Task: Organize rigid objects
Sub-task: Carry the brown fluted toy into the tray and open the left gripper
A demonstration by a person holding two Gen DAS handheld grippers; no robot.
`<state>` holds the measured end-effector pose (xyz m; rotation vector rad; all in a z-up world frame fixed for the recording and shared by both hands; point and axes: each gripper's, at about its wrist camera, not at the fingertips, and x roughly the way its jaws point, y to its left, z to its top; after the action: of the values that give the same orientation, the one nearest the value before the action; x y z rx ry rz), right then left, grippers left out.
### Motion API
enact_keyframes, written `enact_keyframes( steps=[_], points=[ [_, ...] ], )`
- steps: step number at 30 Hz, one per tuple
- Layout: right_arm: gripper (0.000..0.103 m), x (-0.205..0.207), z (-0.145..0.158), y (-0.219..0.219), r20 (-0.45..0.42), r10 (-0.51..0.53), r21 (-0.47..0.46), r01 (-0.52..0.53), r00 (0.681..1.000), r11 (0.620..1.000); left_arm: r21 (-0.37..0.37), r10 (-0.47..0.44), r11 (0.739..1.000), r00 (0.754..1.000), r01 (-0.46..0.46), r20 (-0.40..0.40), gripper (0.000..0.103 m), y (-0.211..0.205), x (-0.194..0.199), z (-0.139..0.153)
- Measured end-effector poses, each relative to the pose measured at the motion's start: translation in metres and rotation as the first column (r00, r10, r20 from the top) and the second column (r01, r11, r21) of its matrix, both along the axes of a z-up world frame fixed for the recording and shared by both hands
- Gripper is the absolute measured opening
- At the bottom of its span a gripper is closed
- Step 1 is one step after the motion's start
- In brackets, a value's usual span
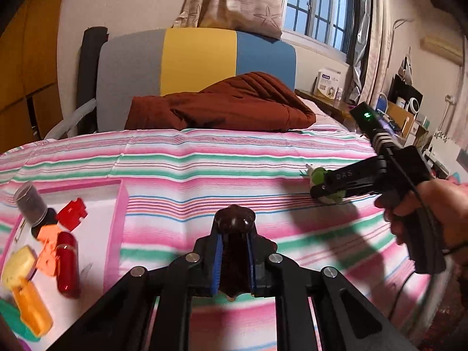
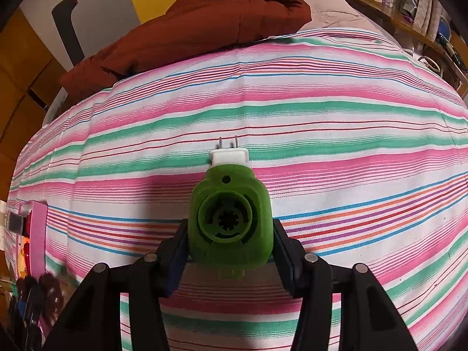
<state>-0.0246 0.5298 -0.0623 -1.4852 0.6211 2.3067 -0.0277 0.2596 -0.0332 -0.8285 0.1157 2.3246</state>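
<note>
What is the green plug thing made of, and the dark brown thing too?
Green plug thing: looks like matte hard plastic, with moulded rings; its white end carries two thin metal-looking prongs. Dark brown thing: glossy, with bright highlights on its rounded lobes, so probably smooth plastic or glazed material; the look leaves it open.

A dark brown glossy piece (image 1: 234,234), lobed at its far end, is held clamped between blue pads above the striped sheet (image 1: 234,158). A green plug-in device (image 2: 229,219) with a white two-pin plug (image 2: 229,156) is seen lying on the sheet, round socket facing up, pins pointing away. At the left, a pink tray (image 1: 118,219) is set on the sheet. In it are gathered a red capsule (image 1: 67,266), a red block (image 1: 72,213), orange pieces (image 1: 48,251), a yellow box (image 1: 19,266), a grey-capped jar (image 1: 30,204), tilted.
</note>
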Motion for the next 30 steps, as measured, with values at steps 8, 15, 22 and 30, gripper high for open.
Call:
enact_keyframes(
  steps=[8, 15, 22, 30],
  points=[
    [0.053, 0.005, 0.004, 0.006, -0.046, -0.034, -0.044, 0.032, 0.998, 0.999, 0.044, 0.002, 0.999, 1.000, -0.002, 0.005, 0.014, -0.033, 0.025, 0.012],
    [0.053, 0.007, 0.013, -0.002, -0.081, -0.005, -0.035, 0.002, 0.997, 0.999, 0.098, 0.040, 0.994, 0.999, -0.041, 0.009, 0.014, -0.072, 0.039, 0.028],
    [0.053, 0.001, 0.017, -0.011, -0.110, 0.017, -0.024, -0.020, 0.994, 1.000, 0.119, 0.111, 0.987, 0.994, -0.110, 0.003, 0.014, -0.120, 0.047, 0.039],
    [0.053, -0.006, 0.026, -0.030, -0.152, 0.066, 0.019, -0.064, 0.986, 0.998, 0.060, 0.211, 0.976, 0.977, -0.211, 0.003, 0.014, -0.170, 0.048, 0.021]
  ],
)
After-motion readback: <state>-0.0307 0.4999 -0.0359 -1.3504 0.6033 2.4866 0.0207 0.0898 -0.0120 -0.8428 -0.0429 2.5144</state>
